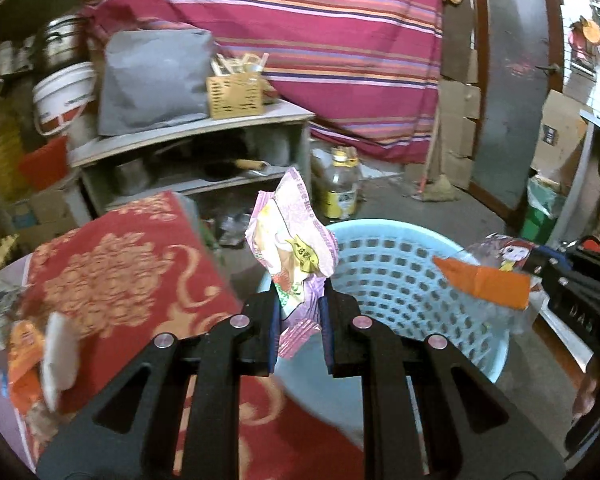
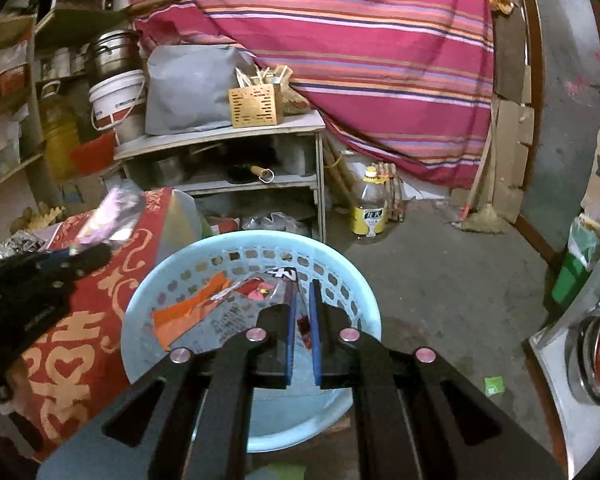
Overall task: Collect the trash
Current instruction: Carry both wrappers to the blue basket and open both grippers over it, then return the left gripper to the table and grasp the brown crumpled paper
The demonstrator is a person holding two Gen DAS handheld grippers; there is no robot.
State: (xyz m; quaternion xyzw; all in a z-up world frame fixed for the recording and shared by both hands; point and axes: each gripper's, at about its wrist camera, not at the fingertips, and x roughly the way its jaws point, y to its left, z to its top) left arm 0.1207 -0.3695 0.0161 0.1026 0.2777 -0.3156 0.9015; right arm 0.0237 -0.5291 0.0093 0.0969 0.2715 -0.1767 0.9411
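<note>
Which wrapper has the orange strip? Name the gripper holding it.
The clear wrapper with the cartoon figure, clamped in the right gripper over the blue basket. The left gripper holds a crumpled pink wrapper instead.

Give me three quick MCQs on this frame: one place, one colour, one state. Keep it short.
1. Where does the right gripper hold its orange-and-clear wrapper?
A. Over the light blue basket
B. On the shelf
C. On the floor by the oil bottle

2. What colour is the crumpled wrapper in the left gripper?
A. Green
B. Pink and white
C. Black

3. What state is the left gripper in?
A. Wide open, empty
B. Closed on a bottle
C. Closed on the crumpled wrapper

Answers: 1 A, the right wrist view shows the wrapper above the basket's bowl. 2 B, its folds are pink with white print. 3 C, both pads pinch the wrapper's lower end.
</note>
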